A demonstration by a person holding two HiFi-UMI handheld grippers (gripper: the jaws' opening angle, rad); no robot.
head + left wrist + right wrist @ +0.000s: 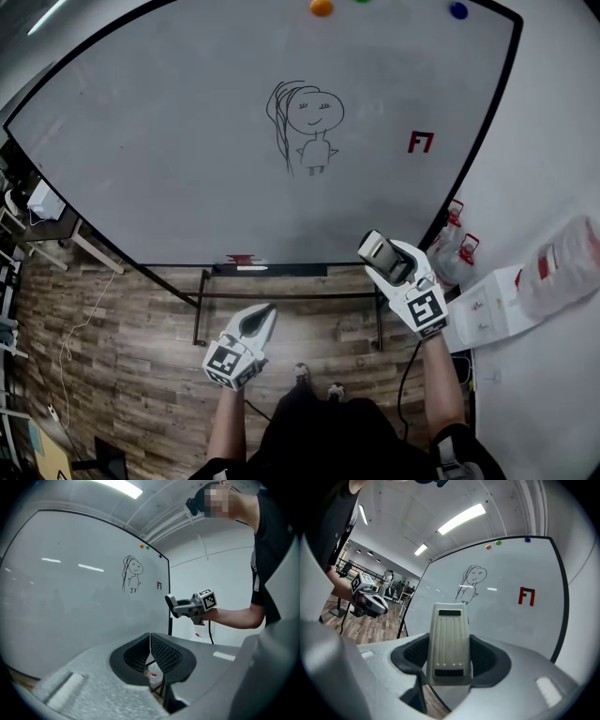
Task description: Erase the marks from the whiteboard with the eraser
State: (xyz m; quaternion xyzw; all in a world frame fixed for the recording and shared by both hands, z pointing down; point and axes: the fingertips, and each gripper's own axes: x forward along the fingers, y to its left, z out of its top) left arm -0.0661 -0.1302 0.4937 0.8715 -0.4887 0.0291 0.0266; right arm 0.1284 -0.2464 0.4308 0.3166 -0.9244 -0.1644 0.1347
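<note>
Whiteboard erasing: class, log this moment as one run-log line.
right gripper: shut on eraser, off whiteboard | left gripper: shut, empty | marks: girl drawing, red mark, both unerased

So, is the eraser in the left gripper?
No, the eraser sits clamped in the right gripper, while the left gripper is shut on nothing.

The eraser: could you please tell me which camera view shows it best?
The right gripper view: the eraser fills the centre, ribbed back facing the camera, clamped in the right gripper. The head view shows it small; the left gripper view shows it far off, side-on.
</note>
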